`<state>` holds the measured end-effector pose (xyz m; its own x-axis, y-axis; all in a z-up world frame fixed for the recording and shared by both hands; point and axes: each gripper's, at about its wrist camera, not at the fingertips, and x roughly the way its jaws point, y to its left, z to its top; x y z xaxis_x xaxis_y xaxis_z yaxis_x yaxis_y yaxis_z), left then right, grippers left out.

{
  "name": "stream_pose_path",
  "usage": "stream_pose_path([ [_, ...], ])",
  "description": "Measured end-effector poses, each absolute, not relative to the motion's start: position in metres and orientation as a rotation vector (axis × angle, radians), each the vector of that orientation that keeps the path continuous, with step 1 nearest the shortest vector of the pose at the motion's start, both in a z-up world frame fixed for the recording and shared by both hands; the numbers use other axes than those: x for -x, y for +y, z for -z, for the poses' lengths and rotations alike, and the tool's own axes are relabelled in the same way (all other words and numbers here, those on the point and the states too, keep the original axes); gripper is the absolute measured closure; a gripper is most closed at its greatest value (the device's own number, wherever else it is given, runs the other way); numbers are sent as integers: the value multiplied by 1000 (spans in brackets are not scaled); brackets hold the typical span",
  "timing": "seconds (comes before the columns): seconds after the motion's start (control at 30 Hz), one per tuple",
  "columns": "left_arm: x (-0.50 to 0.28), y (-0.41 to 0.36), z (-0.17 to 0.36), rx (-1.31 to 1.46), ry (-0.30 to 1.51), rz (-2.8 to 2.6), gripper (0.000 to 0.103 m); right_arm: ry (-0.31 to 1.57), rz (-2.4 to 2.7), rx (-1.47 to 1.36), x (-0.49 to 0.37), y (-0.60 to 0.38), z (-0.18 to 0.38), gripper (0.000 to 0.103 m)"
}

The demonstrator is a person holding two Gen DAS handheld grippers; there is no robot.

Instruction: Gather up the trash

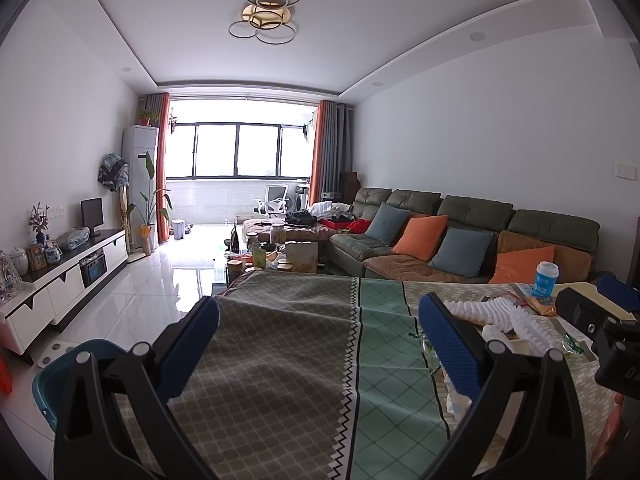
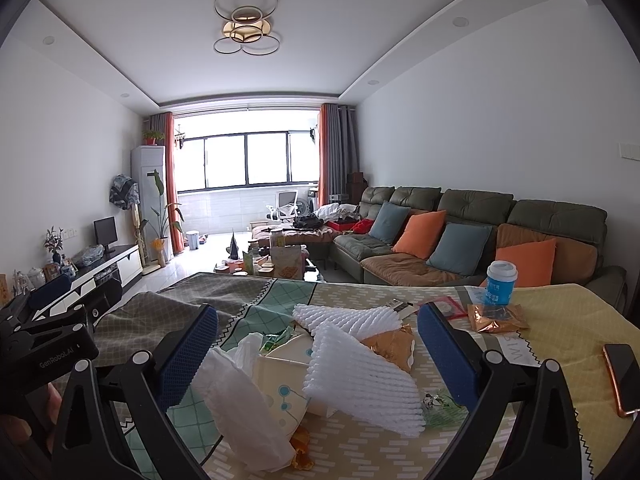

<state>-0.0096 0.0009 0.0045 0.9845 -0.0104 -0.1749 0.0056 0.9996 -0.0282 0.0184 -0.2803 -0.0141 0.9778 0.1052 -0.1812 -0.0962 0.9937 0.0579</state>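
A heap of trash lies on the patterned tablecloth [image 2: 400, 452]: white foam netting [image 2: 360, 384], a crumpled white plastic bag [image 2: 244, 404], a cream wrapper [image 2: 280, 392], gold foil wrappers [image 2: 496, 320] and a small green wrapper [image 2: 444, 404]. My right gripper [image 2: 318, 350] is open and empty, its fingers on either side of the heap. My left gripper [image 1: 320, 338] is open and empty above bare cloth, left of the heap; the foam netting [image 1: 504, 316] shows at its right. A blue-and-white cup [image 2: 500, 284] stands behind the trash.
A phone [image 2: 624, 376] lies on the cloth at the right. A teal bin [image 1: 56, 376] sits on the floor at the table's left edge. Beyond are a cluttered coffee table [image 1: 276, 256], a green sofa [image 1: 460, 236] and a TV cabinet [image 1: 68, 276].
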Motion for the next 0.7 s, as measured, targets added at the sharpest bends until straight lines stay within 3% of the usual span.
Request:
stream_pose_path([
  [0.7, 8, 3, 1, 35, 187, 20, 3, 190, -107, -51, -13, -275, 17, 4],
])
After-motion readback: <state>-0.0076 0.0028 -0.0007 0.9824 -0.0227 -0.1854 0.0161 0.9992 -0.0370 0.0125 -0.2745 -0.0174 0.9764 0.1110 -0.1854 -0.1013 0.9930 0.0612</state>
